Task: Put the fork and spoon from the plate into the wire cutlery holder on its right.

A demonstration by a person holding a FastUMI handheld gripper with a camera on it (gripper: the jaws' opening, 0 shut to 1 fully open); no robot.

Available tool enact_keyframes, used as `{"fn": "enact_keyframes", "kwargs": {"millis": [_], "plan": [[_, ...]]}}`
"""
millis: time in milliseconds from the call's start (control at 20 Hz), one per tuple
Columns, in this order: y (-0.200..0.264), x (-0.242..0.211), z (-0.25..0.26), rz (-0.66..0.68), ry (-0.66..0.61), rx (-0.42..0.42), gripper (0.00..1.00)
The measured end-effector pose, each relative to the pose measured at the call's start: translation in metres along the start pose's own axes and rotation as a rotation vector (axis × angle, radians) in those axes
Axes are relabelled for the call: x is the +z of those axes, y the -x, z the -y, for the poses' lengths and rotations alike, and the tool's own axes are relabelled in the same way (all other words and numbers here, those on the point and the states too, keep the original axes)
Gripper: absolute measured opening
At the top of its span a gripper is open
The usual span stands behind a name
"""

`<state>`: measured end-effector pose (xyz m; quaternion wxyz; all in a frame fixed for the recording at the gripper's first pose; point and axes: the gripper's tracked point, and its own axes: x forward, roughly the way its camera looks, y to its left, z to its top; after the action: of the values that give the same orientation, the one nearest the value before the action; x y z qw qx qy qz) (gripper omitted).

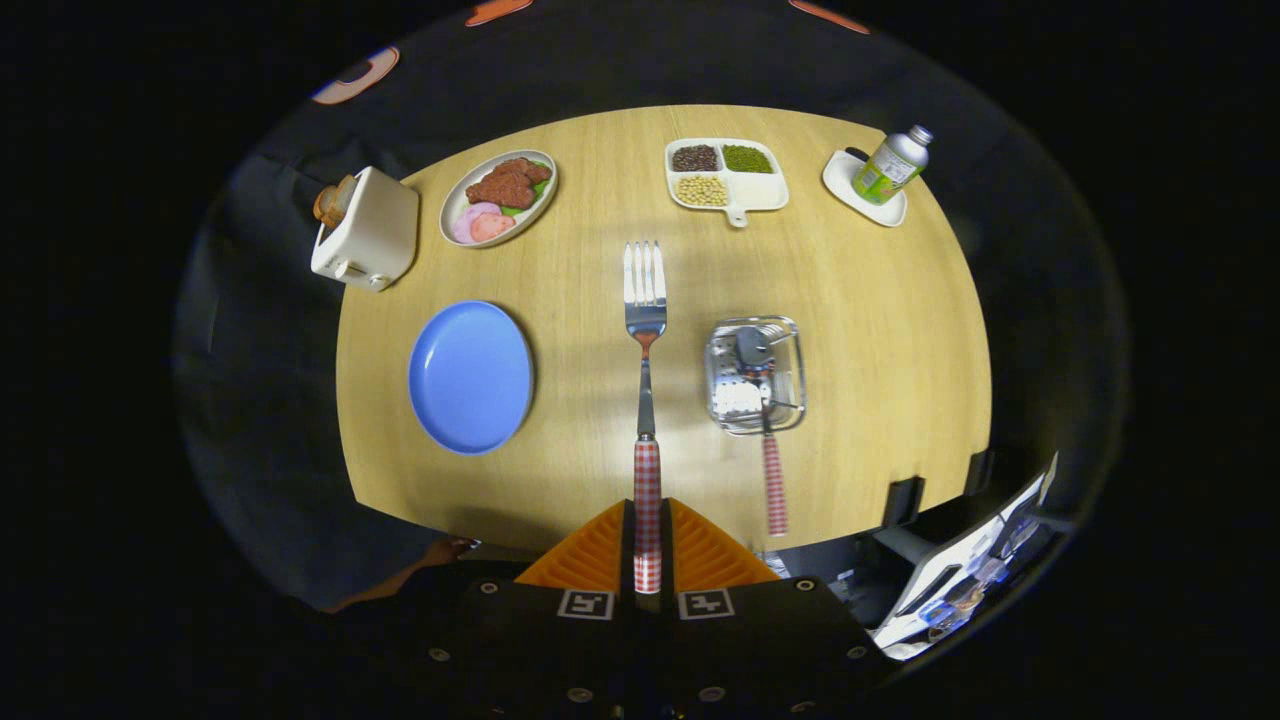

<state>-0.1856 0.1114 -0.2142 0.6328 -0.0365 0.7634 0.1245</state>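
Observation:
My gripper [647,535] is shut on the red-and-white checked handle of the fork [645,330], held high above the wooden table. The fork points straight ahead, tines far from the fingers. The blue plate [470,376] lies bare to the left of the fork. To the right stands the wire cutlery holder [755,375], seen from above. The spoon [768,440] stands in it, bowl down, its checked handle sticking out toward me.
A white toaster [366,230] sits at the table's far left. Beyond the fork are an oval plate of food [499,197], a divided tray of beans [727,175] and a green bottle [893,165] on a small white dish. A person's hand [445,550] shows below the table edge.

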Motion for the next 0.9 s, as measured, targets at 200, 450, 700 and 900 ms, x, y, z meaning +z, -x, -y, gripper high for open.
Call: {"fn": "enact_keyframes", "kwargs": {"millis": [200,450,700,900], "plan": [[0.004,-0.014,0.046,-0.121,0.111,-0.019,0.09],[-0.025,-0.019,0.077,-0.293,0.227,0.009,0.09],[-0.043,-0.014,0.091,-0.460,0.288,0.027,0.09],[-0.055,-0.013,0.096,-0.573,0.321,0.011,0.09]]}}
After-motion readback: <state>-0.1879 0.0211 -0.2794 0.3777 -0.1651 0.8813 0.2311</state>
